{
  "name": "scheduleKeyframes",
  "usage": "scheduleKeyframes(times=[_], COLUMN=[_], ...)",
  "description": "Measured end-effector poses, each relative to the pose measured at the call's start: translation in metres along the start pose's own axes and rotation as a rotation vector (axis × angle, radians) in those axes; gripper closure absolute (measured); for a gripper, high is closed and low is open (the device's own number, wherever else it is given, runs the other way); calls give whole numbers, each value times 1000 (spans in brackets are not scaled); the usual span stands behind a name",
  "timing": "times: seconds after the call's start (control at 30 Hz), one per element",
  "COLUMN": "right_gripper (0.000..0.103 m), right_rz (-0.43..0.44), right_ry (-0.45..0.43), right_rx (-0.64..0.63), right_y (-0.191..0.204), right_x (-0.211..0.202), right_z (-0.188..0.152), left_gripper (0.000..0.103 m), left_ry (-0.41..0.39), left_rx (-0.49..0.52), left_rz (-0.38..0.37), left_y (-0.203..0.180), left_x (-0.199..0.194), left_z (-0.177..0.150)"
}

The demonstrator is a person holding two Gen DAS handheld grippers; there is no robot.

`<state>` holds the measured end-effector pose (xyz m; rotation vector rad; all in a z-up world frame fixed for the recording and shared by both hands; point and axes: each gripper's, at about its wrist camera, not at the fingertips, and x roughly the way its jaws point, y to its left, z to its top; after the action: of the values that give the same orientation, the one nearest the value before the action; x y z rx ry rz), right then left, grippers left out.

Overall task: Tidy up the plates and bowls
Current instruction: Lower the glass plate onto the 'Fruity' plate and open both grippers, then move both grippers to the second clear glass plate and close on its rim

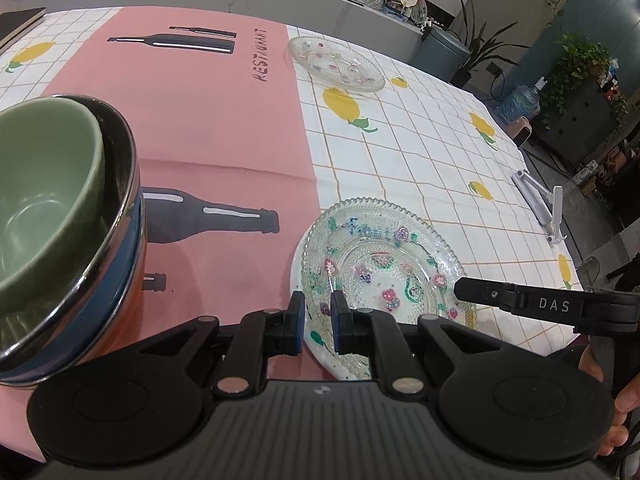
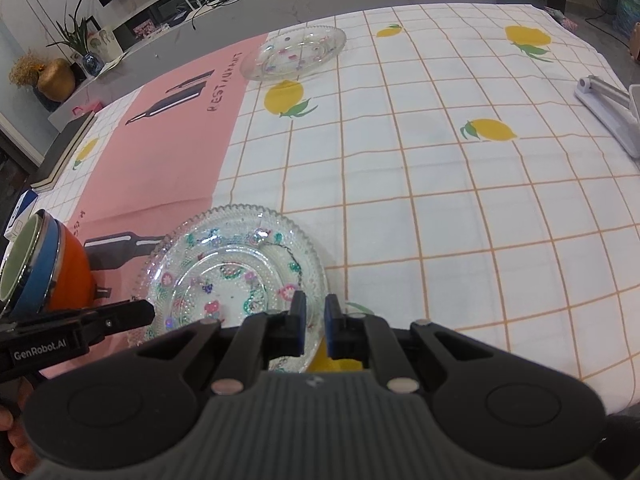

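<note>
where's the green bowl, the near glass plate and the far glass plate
green bowl (image 1: 44, 200): left wrist view, inner wall.
near glass plate (image 2: 224, 256): right wrist view, its centre.
far glass plate (image 2: 296, 52): right wrist view, its centre.

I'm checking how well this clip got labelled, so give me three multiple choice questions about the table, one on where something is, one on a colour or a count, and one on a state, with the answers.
1. Where is the far glass plate?
A. On the pink mat's far edge, next to the word RESTAURANT
B. Inside the bowls
C. On the white stand

2. What colour is the innermost bowl of the stack?
A. Orange
B. Green
C. White

3. How do the left gripper and right gripper stand at the near glass plate?
A. Both wide open, far above it
B. Each nearly closed at its near rim
C. Both holding bowls

Answers: 1 A, it overlaps the mat edge by the lettering. 2 B, green sits inside the steel-rimmed blue and orange bowls. 3 B, the rim shows in each narrow gap.
</note>
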<state>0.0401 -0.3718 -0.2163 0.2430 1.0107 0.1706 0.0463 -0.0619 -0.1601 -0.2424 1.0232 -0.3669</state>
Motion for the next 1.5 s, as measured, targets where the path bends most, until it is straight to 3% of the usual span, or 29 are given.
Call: scheduleKeyframes(times=[0.23,0.57,0.77,0.83,0.93,1.23,1.5], right_gripper=[97,98,90,77,77,77,76], right_rz=[6,5,2,-11,-17,5,24], right_ry=[-3,-2,-9,-10,-18,-86,-172], right_rx=[8,13,38,40,42,5,0], right_y=[-1,-1,-5,-6,-8,2,10], right_x=[-1,0,-2,-4,-8,-37,-58], right_z=[-1,0,0,1,2,34,82], left_gripper=[89,88,81,80,77,77,77], left_ry=[27,39,41,34,11,-62,-118], left_rx=[29,27,14,9,-7,4,52], left_rz=[42,37,53,61,56,-56,-58], left_y=[-4,-2,-1,-1,-4,-31,-53], left_x=[3,4,3,0,-9,-36,-38], left_z=[2,1,1,1,5,49,107])
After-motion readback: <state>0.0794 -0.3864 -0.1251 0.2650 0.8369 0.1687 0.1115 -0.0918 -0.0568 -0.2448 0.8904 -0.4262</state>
